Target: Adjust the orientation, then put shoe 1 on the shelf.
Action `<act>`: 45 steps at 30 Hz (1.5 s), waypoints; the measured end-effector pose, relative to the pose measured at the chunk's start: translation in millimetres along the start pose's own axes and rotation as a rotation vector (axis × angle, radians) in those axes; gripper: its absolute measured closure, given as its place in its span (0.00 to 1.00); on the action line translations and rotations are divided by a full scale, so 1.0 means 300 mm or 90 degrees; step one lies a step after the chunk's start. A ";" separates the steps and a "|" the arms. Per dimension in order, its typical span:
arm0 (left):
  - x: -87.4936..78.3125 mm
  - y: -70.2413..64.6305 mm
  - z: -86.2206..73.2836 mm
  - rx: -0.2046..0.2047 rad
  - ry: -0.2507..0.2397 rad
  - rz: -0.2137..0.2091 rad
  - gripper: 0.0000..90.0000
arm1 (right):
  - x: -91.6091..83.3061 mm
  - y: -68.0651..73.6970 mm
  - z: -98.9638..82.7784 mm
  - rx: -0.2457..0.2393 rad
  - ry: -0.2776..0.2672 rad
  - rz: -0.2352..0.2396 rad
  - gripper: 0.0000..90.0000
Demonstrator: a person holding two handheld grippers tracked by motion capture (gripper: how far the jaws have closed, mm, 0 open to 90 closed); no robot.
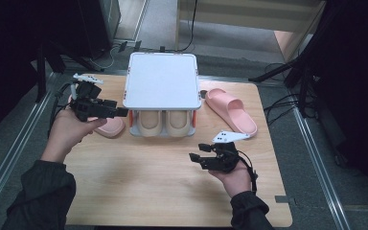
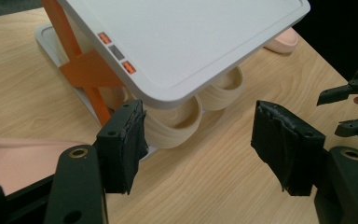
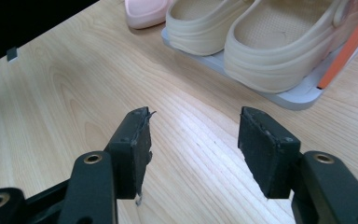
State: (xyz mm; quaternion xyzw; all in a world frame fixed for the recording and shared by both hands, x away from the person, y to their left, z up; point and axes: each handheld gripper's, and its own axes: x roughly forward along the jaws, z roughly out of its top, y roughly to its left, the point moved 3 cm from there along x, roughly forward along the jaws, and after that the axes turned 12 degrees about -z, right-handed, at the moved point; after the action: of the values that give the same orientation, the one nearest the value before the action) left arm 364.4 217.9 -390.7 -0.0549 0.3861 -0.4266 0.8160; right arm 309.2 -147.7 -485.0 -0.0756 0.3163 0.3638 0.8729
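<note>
Cream-coloured rubber clogs (image 1: 162, 123) sit side by side on the lower shelf of a white two-tier rack with orange struts (image 1: 161, 79), toes facing the person, at the back of a pale wooden table (image 1: 163, 191). Left gripper (image 1: 120, 113) hovers just left of the rack above a pink slipper (image 1: 109, 127) — jaws spread, nothing between them. Right gripper (image 1: 195, 156) stands near the rack's front — jaws likewise wide and empty; another pink slide sandal (image 1: 231, 111) lies right of the rack
</note>
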 end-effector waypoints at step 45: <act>0.015 0.431 -0.271 -0.133 -0.023 0.136 0.98 | -0.018 -0.049 -0.036 0.039 0.027 -0.010 0.53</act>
State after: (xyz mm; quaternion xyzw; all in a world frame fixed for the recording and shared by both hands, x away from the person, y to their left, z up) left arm 395.4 315.5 -504.2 -0.1061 0.4177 -0.2940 0.8531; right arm 310.9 -165.6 -491.7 -0.0589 0.3453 0.3453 0.8707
